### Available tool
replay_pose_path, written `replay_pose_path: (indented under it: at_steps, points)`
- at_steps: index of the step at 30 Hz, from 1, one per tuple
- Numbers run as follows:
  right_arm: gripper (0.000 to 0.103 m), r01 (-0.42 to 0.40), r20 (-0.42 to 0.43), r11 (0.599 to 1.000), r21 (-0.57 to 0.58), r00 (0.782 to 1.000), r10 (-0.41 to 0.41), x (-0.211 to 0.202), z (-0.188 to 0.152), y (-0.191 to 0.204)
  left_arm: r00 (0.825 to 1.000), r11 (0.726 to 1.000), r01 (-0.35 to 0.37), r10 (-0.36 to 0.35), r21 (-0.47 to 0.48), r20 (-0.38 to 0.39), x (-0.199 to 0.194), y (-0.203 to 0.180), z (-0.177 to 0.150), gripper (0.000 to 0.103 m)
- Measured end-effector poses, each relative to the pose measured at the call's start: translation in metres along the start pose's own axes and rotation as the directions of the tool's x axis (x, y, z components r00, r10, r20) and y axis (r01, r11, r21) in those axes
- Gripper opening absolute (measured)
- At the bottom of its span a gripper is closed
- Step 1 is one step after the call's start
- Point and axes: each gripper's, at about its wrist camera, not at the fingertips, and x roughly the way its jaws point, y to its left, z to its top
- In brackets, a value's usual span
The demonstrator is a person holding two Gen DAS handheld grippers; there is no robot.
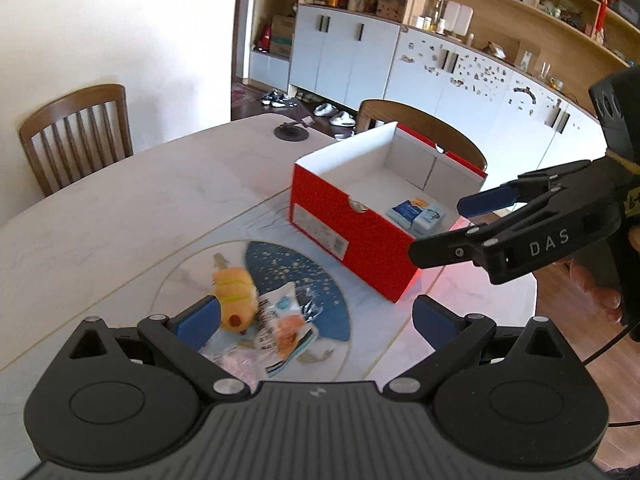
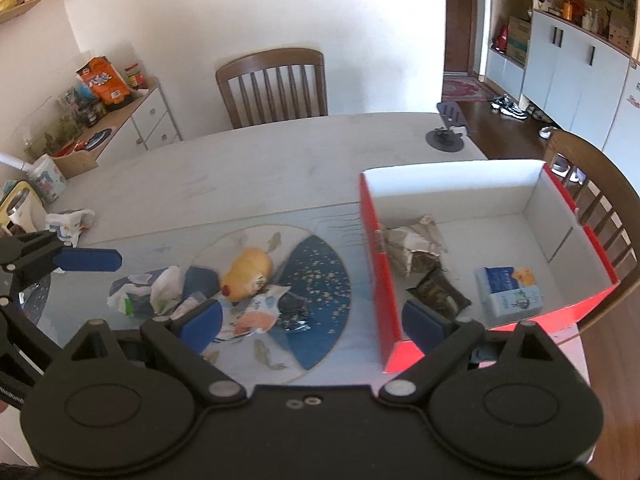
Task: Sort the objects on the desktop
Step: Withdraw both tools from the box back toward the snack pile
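Both views are bright with soft daylight; the white wall (image 2: 248,8) at upper centre is nearly washed out; the red box (image 1: 352,220) casts a red glow on the table (image 1: 120,216) at lower right; fisheye bending curves the edges; the table's items look slightly blurred.

One box (image 2: 380,280), two chairs (image 2: 272,84), roughly seven items.

Black grippers (image 1: 316,320), apparently blue-padded jaws.
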Motion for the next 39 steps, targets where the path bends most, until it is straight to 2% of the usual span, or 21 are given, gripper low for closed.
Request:
replay_pose_path:
  at_steps: [15,30,39]
  points:
    - [0.097,-0.022,0.000,0.999,-0.043,1.000,0.022,0.020,-0.013,0.026,0.997,0.997,-0.057,0.060,-0.044,0.046,-0.018,0.029,-0.037,0.102]
    - [0.097,-0.010,-0.011,0.998,-0.060,1.000,0.009,0.043,-0.021,0.029,0.997,0.993,-0.079,0.080,-0.091,0.006,0.000,0.048,-0.069,0.102]
    - [0.097,-0.009,-0.037,0.999,-0.043,0.999,0.007,0.060,-0.024,0.026,0.990,0.984,-0.139,0.140,-0.111,0.000,0.010,0.073,-0.071,0.102]
